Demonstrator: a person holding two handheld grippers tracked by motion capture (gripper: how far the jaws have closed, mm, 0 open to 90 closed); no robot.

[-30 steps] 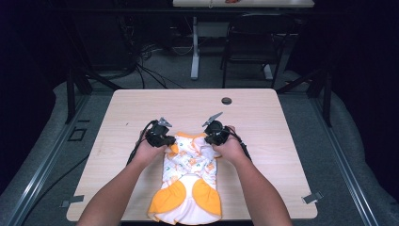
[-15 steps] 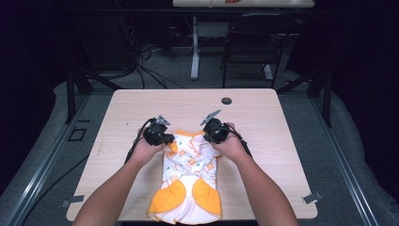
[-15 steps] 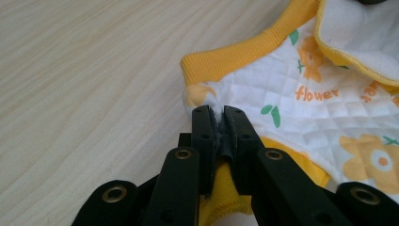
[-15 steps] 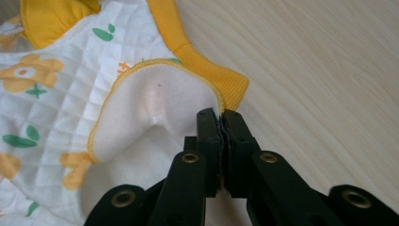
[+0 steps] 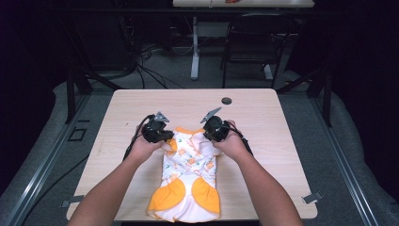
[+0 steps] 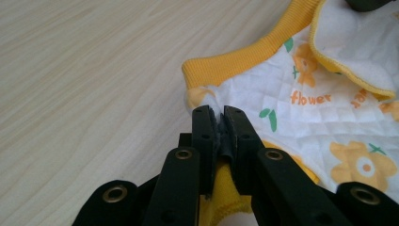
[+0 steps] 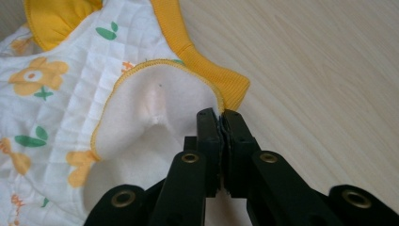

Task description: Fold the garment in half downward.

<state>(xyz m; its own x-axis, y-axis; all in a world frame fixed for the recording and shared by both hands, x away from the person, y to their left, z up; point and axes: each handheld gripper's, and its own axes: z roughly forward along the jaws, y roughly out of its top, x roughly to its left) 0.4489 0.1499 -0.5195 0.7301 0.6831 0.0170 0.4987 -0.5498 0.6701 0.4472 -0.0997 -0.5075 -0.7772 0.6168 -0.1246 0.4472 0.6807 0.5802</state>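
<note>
my left gripper (image 6: 217, 113) pinches the romper (image 5: 188, 174) at its far left corner; my right gripper (image 7: 220, 115) clamps the far right corner on the table (image 5: 263, 113).

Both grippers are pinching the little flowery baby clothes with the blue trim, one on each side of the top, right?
Nearly. The trim is yellow-orange, not blue, as both gripper views show up close. The rest holds: the left gripper and the right gripper are each shut on the flowery baby garment, one at each side of its top edge, on the table.
</note>
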